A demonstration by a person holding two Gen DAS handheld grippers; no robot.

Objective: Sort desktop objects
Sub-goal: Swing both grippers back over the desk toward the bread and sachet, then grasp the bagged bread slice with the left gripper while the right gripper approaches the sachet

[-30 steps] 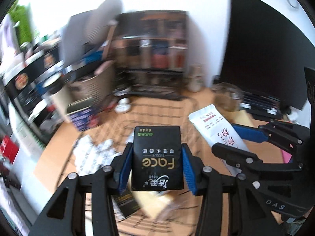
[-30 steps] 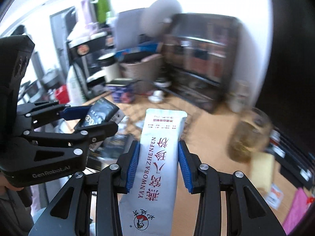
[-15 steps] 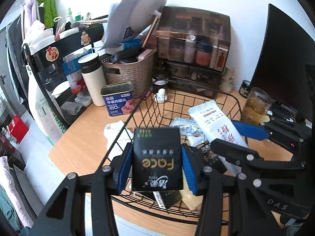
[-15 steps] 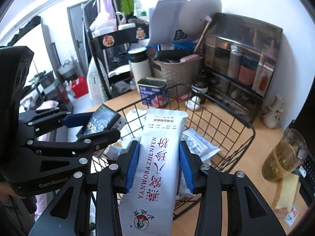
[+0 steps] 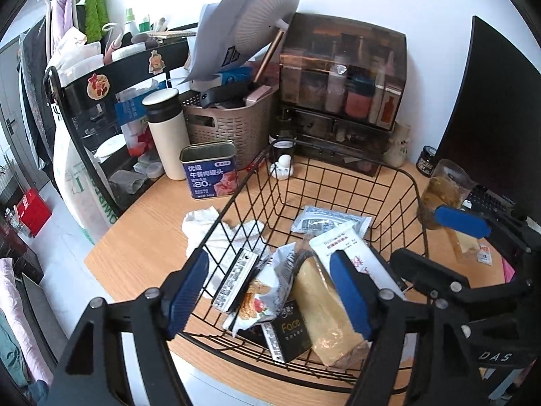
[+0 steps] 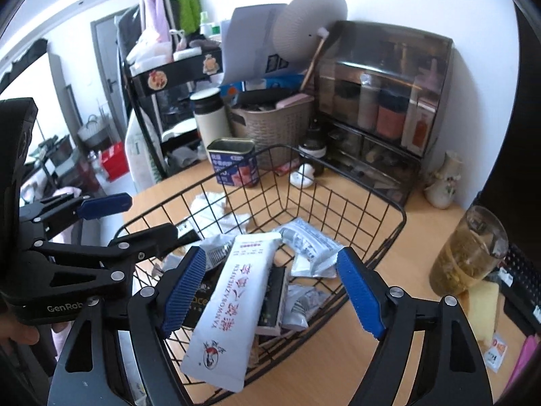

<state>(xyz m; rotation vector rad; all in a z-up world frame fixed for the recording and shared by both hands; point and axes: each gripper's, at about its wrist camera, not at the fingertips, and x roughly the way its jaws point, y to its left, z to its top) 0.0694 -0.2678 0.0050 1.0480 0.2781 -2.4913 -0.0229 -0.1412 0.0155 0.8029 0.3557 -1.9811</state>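
A: Now that both claws have just been opening, what is lying where?

B: The left claw (image 5: 274, 291) is standing wide and empty; the black box (image 5: 292, 335) it was clamping is lying in the basket (image 5: 338, 182).

A: And the right claw (image 6: 272, 292)?

B: Wide too, its white pouch (image 6: 233, 304) freed and leaning over the basket's near rim on the worktop (image 6: 341, 348).

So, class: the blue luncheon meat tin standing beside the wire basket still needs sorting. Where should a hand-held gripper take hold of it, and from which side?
Grip the luncheon meat tin across its two flat, broad faces, near mid-height, coming down from above. It stands upright with its top open, and the thermos and wire basket crowd its sides, so the top looks like the freest approach.
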